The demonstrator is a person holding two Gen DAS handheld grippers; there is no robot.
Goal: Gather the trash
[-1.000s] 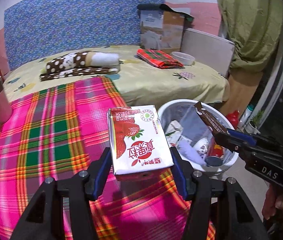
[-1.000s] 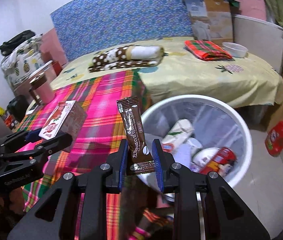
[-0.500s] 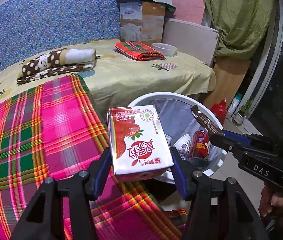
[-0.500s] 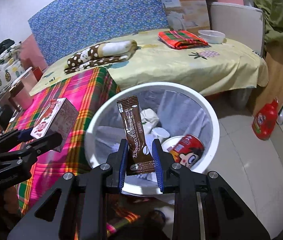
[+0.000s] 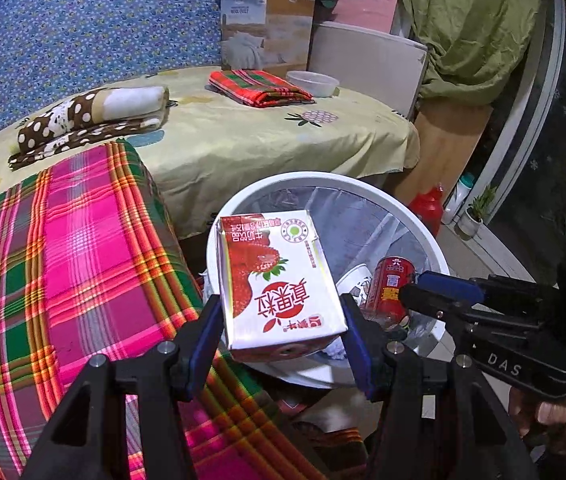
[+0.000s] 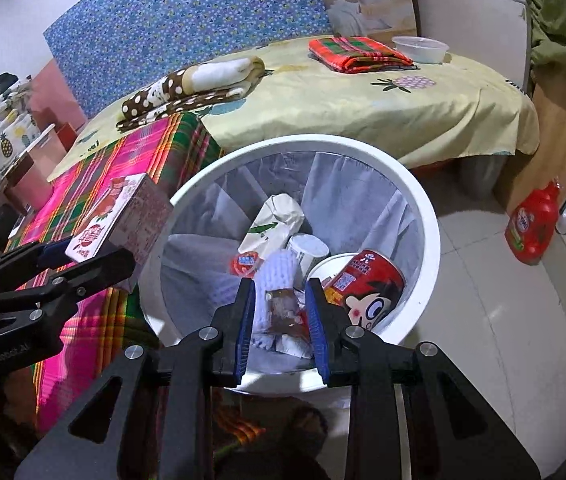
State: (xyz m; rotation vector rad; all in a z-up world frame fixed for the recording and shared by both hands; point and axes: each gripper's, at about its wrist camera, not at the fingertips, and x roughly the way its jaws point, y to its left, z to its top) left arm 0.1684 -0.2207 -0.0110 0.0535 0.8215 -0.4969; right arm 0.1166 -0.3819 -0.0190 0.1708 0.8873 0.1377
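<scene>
Left tool: angled down over the near edge of the bin, jaws set wide and clamped on the two sides of a strawberry milk carton. Carton sits upright between the pads, partly over the plaid cloth, partly over the bin's rim. In the right wrist view the same tool comes in from the left edge with the carton just outside the bin.

Right tool: pointed steeply down into the bin mouth, jaws opening, pads pressing on nothing. A brown sachet shows in the gap, lying among the trash. Red can and paper cup lie in the bin. A hand grips the right tool's handle at lower right.
</scene>
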